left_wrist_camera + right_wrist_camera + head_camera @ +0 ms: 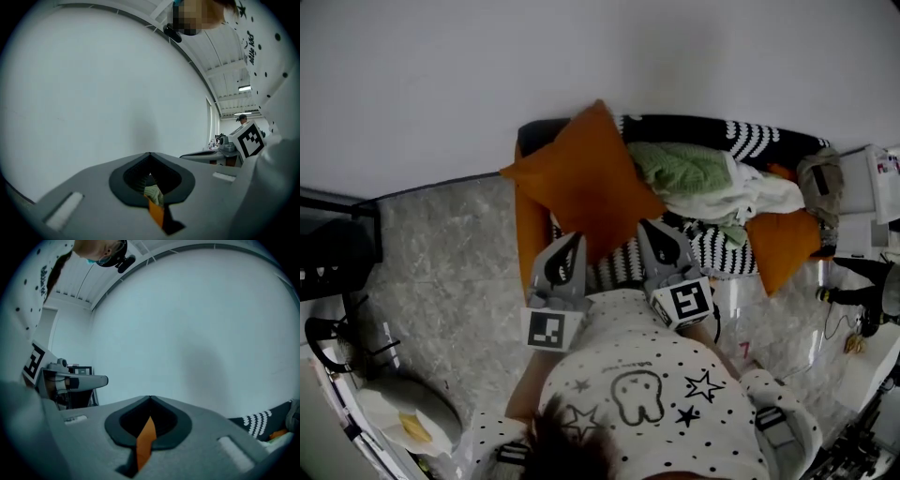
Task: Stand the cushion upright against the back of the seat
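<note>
nearest, the left gripper (573, 240) and right gripper (653, 228), the fingers of each closed on the lower edge of a square orange fabric cushion (581, 178). the cushion is held up tilted, one corner topmost, over the left end of a black-and-white patterned sofa (720, 246), close to its back. this looks like the placing step: next, level it, seat its bottom edge, lean it back, then release.

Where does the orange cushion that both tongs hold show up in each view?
Head view: the orange cushion sits upper centre, tilted like a diamond.
Left gripper view: a sliver of it between the shut jaws, bottom centre.
Right gripper view: the same, bottom centre.
Shared landmark: the white wall behind it.
</note>
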